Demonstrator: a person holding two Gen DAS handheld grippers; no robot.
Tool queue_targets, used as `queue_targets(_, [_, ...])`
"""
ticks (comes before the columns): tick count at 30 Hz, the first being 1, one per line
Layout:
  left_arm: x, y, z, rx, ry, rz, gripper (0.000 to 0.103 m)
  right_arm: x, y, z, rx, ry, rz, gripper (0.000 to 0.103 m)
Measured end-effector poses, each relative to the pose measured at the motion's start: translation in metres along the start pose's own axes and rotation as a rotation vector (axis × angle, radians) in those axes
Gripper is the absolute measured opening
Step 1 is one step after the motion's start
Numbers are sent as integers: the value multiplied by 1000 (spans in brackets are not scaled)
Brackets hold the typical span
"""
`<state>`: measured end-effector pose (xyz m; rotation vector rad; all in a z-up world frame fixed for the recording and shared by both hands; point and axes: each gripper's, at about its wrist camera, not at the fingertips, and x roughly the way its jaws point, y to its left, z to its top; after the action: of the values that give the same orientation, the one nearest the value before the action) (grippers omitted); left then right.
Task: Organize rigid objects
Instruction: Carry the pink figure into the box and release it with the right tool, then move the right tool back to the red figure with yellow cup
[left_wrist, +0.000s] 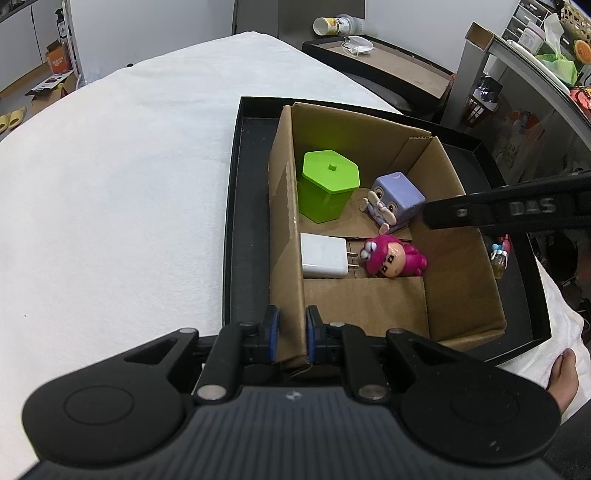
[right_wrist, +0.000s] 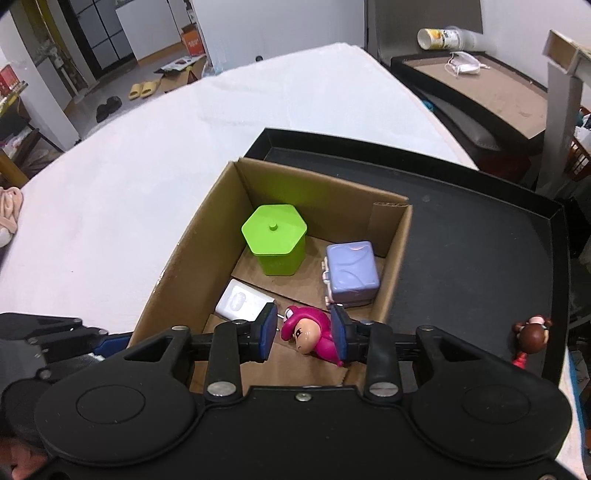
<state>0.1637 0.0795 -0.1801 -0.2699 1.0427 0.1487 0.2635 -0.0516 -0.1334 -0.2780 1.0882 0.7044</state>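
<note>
A cardboard box (left_wrist: 461, 280) (right_wrist: 177, 266) stands in a black tray (left_wrist: 236, 221) (right_wrist: 480, 258). Inside it are a green hexagonal container (left_wrist: 327, 184) (right_wrist: 275, 238), a purple cube toy (left_wrist: 395, 201) (right_wrist: 351, 273), a white charger plug (left_wrist: 325, 254) (right_wrist: 242, 302) and a pink figurine (left_wrist: 395, 258) (right_wrist: 306, 334). My left gripper (left_wrist: 291, 332) is shut on the box's left wall at its near corner. My right gripper (right_wrist: 303, 332) is open above the box, its pads either side of the pink figurine, which lies on the box floor.
A small brown-headed figurine (right_wrist: 532, 338) (left_wrist: 500, 254) stands in the tray to the right of the box. The tray rests on a white cloth-covered table (left_wrist: 110, 184). A second tray (right_wrist: 480, 85) with a mask and a cup lies beyond.
</note>
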Motion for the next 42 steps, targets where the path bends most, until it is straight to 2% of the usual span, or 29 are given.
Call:
queue_targets(5, [-1, -1, 0, 1, -2, 6, 14, -18, -11, -6, 7, -32, -7, 42])
queue_targets(19, [-2, -2, 0, -17, 4, 29, 14, -45, -63, -38, 70, -66, -40, 53])
queue_targets(25, [-2, -4, 0, -21, 5, 38, 14, -52, -89, -53, 96, -74, -73, 63])
queue_targets(30, [-3, -5, 1, -12, 1, 46, 14, -58, -105, -59, 115, -88, -97, 77])
queue_targets(42, [-4, -6, 0, -3, -2, 46, 14, -52, -140, -64, 203, -54, -92, 78])
